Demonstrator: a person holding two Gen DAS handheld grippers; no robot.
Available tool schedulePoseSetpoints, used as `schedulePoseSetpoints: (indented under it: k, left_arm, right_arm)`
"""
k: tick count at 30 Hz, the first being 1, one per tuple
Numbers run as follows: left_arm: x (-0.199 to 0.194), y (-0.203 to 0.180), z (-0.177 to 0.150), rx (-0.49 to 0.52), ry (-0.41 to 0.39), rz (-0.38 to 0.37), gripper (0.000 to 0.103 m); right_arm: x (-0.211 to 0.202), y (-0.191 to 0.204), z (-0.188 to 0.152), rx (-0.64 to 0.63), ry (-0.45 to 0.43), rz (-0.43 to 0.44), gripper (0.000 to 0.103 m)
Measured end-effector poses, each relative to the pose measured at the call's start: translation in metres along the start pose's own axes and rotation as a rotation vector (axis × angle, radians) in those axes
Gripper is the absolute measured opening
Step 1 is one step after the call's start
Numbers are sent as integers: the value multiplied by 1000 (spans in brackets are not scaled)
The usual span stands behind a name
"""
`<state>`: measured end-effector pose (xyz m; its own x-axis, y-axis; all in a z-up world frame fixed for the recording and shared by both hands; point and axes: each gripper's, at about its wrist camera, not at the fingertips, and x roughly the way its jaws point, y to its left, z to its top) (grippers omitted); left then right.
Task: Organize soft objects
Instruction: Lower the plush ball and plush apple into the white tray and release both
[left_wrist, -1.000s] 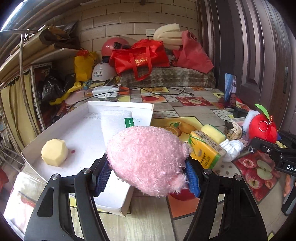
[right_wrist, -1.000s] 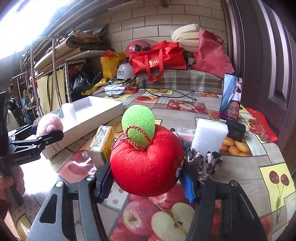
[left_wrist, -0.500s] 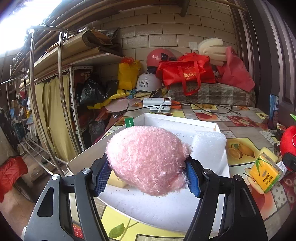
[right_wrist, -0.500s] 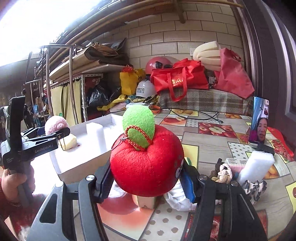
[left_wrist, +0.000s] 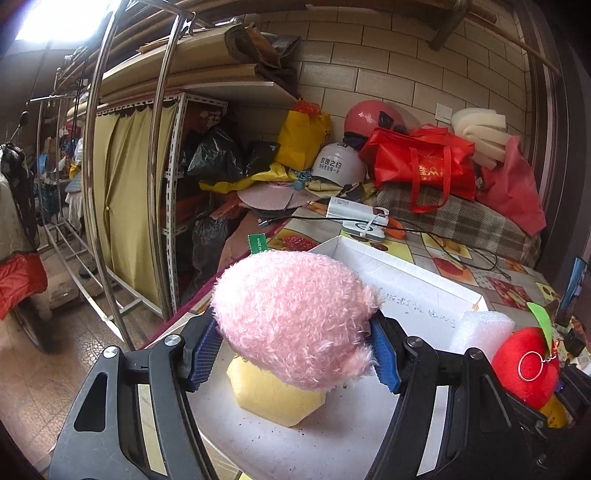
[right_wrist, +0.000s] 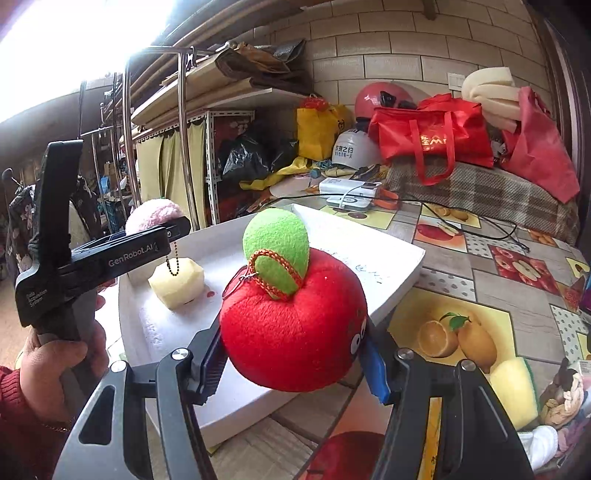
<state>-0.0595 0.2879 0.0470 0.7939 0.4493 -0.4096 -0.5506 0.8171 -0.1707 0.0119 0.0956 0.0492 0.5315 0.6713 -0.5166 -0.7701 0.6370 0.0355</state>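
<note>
My left gripper (left_wrist: 293, 350) is shut on a fluffy pink plush (left_wrist: 295, 317) and holds it over the near left corner of the white tray (left_wrist: 406, 269). A yellow faceted sponge (left_wrist: 277, 395) lies on the tray just under the plush, and a white foam block (left_wrist: 480, 328) stands further right. My right gripper (right_wrist: 295, 363) is shut on a red plush apple (right_wrist: 291, 325) with a green leaf, above the tray's near edge (right_wrist: 391, 273). In the right wrist view the left gripper (right_wrist: 147, 236) with the pink plush (right_wrist: 155, 214) hangs over the yellow sponge (right_wrist: 177, 282).
A yellow sponge (right_wrist: 513, 391) and a bundle of cloth items (right_wrist: 561, 398) lie on the fruit-print tablecloth (right_wrist: 517, 266) to the right. Power banks and cables (right_wrist: 351, 192) sit beyond the tray. Bags, helmets and foam are piled at the back wall. A metal rack stands left of the table.
Both grippers swung left with their plush toys. The pink plush now hangs over the yellow sponge in the tray, and the red apple has come from the tablecloth to the tray's edge.
</note>
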Motion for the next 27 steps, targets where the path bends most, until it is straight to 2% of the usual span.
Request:
schedulePoseSetpoints:
  k: [4, 9, 10, 11, 12, 13, 14, 15, 20, 24, 27]
  left_arm:
    - [-2, -9, 0, 45, -13, -13, 70]
    - [-3, -15, 1, 76, -27, -1, 70]
    - [-4, -16, 1, 80, -32, 5, 73]
    - [-5, -17, 1, 84, -38, 14, 74]
    - [-5, -18, 0, 88, -44, 24, 82]
    - [-5, -19, 1, 91, -48, 33, 95]
    - [-6, -19, 0, 93, -51, 43, 102]
    - [-7, -20, 0, 93, -56, 52, 103]
    - [-5, -19, 0, 90, -58, 92, 103]
    - [-12, -21, -2, 94, -100, 115, 103]
    - [-16, -26, -6, 96, -89, 115, 103]
  right_arm:
    - [36, -6, 13, 58, 69, -1, 62]
    - [44, 8, 15, -3, 85, -6, 64]
    - [43, 10, 15, -13, 81, -4, 66]
    - [42, 11, 15, -19, 78, -3, 76]
    - [42, 12, 16, -19, 76, -10, 83]
    - [41, 11, 16, -15, 72, -15, 89]
    - [42, 9, 17, -10, 71, -15, 91]
    - [42, 8, 17, -4, 68, -16, 93]
    - [36, 7, 19, 1, 25, -45, 95]
    - [17, 15, 17, -35, -67, -84, 95]
    - [-3, 23, 10, -83, -125, -86, 95]
